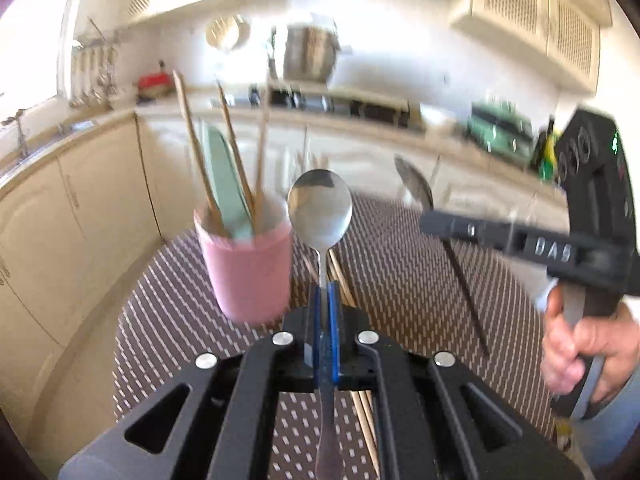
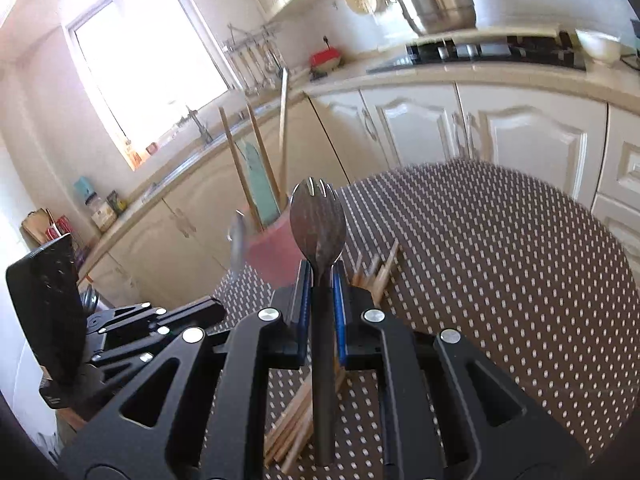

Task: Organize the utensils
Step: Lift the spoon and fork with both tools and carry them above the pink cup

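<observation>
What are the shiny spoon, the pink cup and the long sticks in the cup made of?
The spoon looks like polished metal, probably steel: its bowl mirrors the room. The pink cup seems to be matte plastic, though glazeless ceramic is possible: smooth, even colour, no shine. The sticks standing in it look like bare wood or bamboo: pale tan, dull surface.

White raised capitals reading "DAS" stand on the side of the black plastic right gripper, seen from the left wrist camera as it reaches in over the brown patterned table. Any further letters on that gripper are blurred past reading. Nothing in the right wrist view can be read.
</observation>
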The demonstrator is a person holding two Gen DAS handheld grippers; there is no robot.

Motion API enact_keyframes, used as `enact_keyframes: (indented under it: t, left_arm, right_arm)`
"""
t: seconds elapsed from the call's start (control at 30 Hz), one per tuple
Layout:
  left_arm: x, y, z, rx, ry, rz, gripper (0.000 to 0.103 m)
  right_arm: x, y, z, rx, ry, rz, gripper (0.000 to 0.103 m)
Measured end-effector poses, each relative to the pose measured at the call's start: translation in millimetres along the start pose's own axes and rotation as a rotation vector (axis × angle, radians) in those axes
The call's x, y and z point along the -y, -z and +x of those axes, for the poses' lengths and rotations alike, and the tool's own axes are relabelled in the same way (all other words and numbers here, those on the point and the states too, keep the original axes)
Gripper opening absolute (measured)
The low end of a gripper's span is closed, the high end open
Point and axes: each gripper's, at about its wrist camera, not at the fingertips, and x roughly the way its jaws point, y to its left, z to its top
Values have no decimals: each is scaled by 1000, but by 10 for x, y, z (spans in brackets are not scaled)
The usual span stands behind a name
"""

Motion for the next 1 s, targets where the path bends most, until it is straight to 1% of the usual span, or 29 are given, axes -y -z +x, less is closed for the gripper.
enact_keyframes:
  t: [0.13,0.27,0.37,0.4,0.5,0.63,0.73,0.87,1.0]
  left_arm:
    - [-82,-245,-219,166,-11,-43,3]
    - [-212,-505,-394,303,-3,-72,3]
    - [-286,-731,-358,377,13,-89,3]
    - [-318,-781,-358,406,20,-97,3]
    - [-396,-942,-241,452,32,-119,3]
    - [-489,-1039,10,474,32,-143,3]
    - [-553,-1014,229,471,38,-171,3]
    - [-653,-911,451,460,38,-193,3]
    - [-716,-771,604,451,35,-222,3]
  right_arm:
    - [-220,-262,6,99,-30,-49,11]
    - [-422,-558,85,195,-67,-71,11]
    - [-587,-783,202,261,-86,-98,11]
    - [-626,-838,251,275,-85,-107,11]
    - [-693,-982,444,297,-90,-114,11]
    - [-690,-1068,693,297,-88,-113,11]
    - [-649,-1031,837,290,-89,-112,11]
    - [-609,-941,1041,271,-82,-117,11]
    - [-565,-835,1145,276,-70,-116,11]
